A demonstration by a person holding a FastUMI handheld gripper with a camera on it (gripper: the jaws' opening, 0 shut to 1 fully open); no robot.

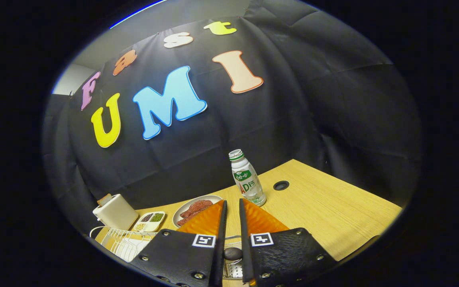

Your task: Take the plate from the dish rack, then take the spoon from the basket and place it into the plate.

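Gripper holding a dark spoon handle, hovering over the table.

The gripper (232, 217) is tilting up and looking across the table (325, 211), fingers nearly together with just a thin gap, and a dark rounded spoon (232, 253) end is sitting pinched between them low down; a bit of metal basket (233, 270) is showing right under it. Just ahead of the fingertips a plate (197, 209) of reddish food is sitting, with a bottle (247, 178) standing beside it. Off to the left, the white wire rack (124, 241), a divided tray (150, 221) and a white toaster (114, 211).
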